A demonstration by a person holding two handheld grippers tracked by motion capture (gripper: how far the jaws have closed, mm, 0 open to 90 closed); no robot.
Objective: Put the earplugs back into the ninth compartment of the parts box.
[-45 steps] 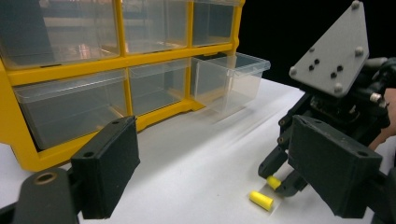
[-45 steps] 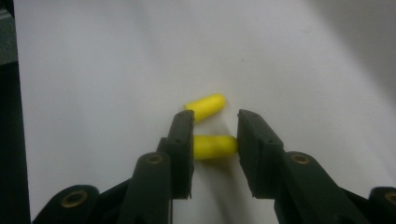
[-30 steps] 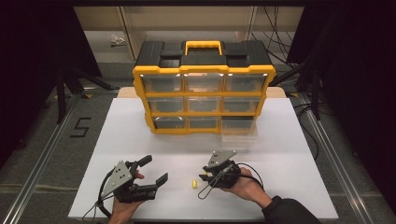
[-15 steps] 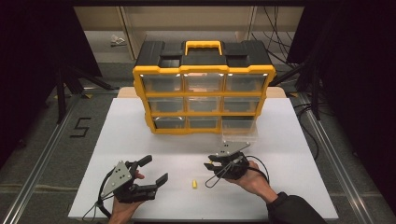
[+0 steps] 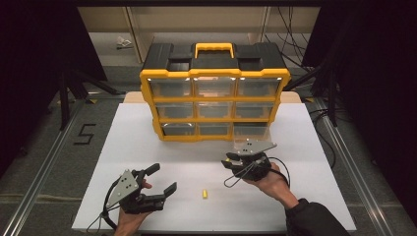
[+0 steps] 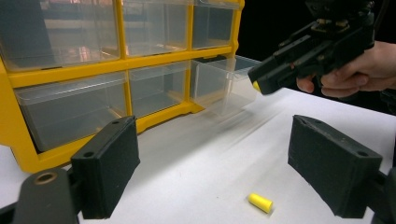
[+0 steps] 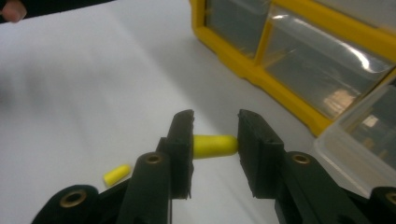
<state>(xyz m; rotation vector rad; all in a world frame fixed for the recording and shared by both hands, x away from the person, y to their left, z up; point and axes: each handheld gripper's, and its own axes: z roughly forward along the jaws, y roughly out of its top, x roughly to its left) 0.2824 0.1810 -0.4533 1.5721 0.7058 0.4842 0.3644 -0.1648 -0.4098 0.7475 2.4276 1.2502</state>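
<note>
While the right gripper [image 7: 215, 144] pinches a yellow earplug [image 7: 214, 145] near the open drawer [image 5: 252, 131], the left gripper [image 5: 156, 183] rests on the counter [image 5: 147, 142], jaws spread, beside another earplug [image 5: 203, 194].

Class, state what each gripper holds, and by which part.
The right gripper clamps a yellow earplug end to end. The left gripper is open, holding nothing.
</note>
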